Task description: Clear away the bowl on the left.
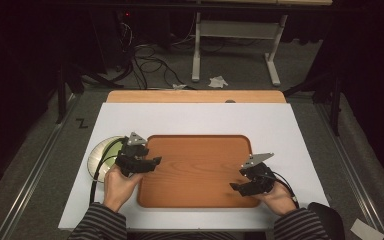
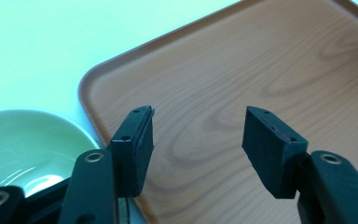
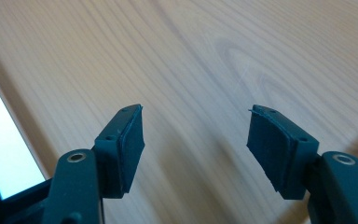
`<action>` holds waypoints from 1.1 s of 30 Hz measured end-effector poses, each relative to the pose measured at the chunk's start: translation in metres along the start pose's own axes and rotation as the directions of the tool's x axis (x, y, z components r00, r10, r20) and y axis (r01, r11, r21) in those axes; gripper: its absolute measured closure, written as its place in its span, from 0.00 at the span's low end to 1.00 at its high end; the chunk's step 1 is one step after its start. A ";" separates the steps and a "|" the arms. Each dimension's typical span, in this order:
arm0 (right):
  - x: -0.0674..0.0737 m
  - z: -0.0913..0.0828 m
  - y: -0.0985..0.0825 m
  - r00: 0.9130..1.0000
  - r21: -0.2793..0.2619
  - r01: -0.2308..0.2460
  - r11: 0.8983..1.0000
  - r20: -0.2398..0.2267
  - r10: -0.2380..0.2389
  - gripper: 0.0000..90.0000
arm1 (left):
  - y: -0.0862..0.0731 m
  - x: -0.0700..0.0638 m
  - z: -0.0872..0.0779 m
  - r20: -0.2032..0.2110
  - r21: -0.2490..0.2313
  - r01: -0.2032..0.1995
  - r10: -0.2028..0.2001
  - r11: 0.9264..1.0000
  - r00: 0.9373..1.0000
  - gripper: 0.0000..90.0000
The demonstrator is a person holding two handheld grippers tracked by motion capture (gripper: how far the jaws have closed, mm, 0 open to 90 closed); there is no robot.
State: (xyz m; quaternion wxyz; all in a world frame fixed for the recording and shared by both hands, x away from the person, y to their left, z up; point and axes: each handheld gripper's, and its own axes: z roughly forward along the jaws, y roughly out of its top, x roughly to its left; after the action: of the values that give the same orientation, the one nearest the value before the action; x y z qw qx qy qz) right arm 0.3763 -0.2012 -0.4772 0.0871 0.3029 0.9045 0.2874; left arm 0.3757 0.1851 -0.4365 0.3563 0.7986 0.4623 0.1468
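A wooden tray [image 1: 200, 150] lies in the middle of a white mat [image 1: 200, 117]. My left gripper [image 1: 155, 161] hovers over the tray's left edge [image 2: 86, 88], open with nothing between its fingers. A pale green bowl [image 1: 99, 152] sits on the mat just left of the tray, partly hidden by that gripper, and its inside [image 2: 23, 144] looks bare. Over the tray's front right corner, my right gripper [image 1: 235, 187] is open as well, above bare wood grain [image 3: 205, 60].
The mat rests on a wooden table [image 1: 195, 96] whose far edge shows beyond it. Past the table are a white desk frame [image 1: 235, 35], cables [image 1: 150, 62] and crumpled paper [image 1: 218, 81] on the floor. Striped sleeves [image 1: 100, 225] enter at the bottom.
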 end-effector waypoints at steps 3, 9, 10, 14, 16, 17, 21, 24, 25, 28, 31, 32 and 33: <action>0.000 0.000 0.000 1.000 0.004 -0.005 1.000 0.000 0.005 0.42 | 0.000 0.003 -0.002 -0.006 -0.005 0.006 -0.006 1.000 1.000 0.48; 0.000 0.000 0.000 1.000 0.003 0.007 1.000 0.000 -0.007 0.42 | -0.001 0.008 -0.004 -0.020 -0.010 0.018 -0.018 1.000 1.000 0.48; 0.000 0.000 0.000 1.000 0.003 0.007 1.000 0.000 -0.007 0.42 | -0.001 0.009 -0.005 -0.021 -0.012 0.021 -0.021 1.000 1.000 0.48; 0.000 0.000 0.000 1.000 0.004 0.000 1.000 -0.001 0.000 0.42 | -0.002 0.014 -0.006 -0.031 -0.012 0.031 -0.031 0.999 0.999 0.48; 0.000 0.000 0.000 1.000 0.002 0.002 1.000 -0.003 -0.002 0.42 | -0.003 0.015 -0.007 -0.034 -0.014 0.039 -0.040 0.999 0.999 0.48; 0.000 0.000 0.000 1.000 0.003 0.003 1.000 -0.003 -0.003 0.42 | -0.003 0.016 -0.007 -0.036 -0.016 0.041 -0.041 0.999 0.998 0.48; 0.000 0.000 0.000 1.000 0.004 0.007 1.000 -0.005 -0.007 0.42 | -0.004 0.019 -0.008 -0.042 -0.019 0.048 -0.048 0.999 0.998 0.48; 0.000 0.001 0.000 1.000 0.008 0.011 1.000 -0.009 -0.011 0.42 | -0.004 0.021 -0.008 -0.047 -0.017 0.052 -0.053 0.999 0.998 0.48; 0.000 0.001 0.000 1.000 0.008 0.009 1.000 -0.007 -0.009 0.42 | -0.004 0.022 -0.008 -0.048 -0.017 0.055 -0.056 0.998 0.997 0.48; 0.000 0.001 0.000 1.000 0.006 0.009 1.000 -0.008 -0.009 0.42 | -0.004 0.024 -0.009 -0.054 -0.018 0.059 -0.060 0.998 0.997 0.48; 0.000 0.000 0.000 1.000 0.003 0.010 1.000 -0.006 -0.010 0.42 | -0.005 0.025 -0.010 -0.061 -0.020 0.060 -0.062 0.998 0.996 0.48; 0.000 0.000 0.000 1.000 0.003 0.010 1.000 -0.006 -0.010 0.42 | -0.005 0.026 -0.010 -0.063 -0.019 0.062 -0.063 0.998 0.996 0.48; 0.000 0.000 0.000 1.000 0.004 0.010 1.000 -0.006 -0.010 0.42 | -0.005 0.027 -0.010 -0.064 -0.017 0.064 -0.065 0.998 0.996 0.48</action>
State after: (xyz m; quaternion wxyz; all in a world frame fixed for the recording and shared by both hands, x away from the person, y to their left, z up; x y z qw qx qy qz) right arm 0.3762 -0.2011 -0.4775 0.0852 0.2978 0.9067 0.2862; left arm 0.3807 0.2135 -0.4356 0.3518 0.7755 0.4978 0.1645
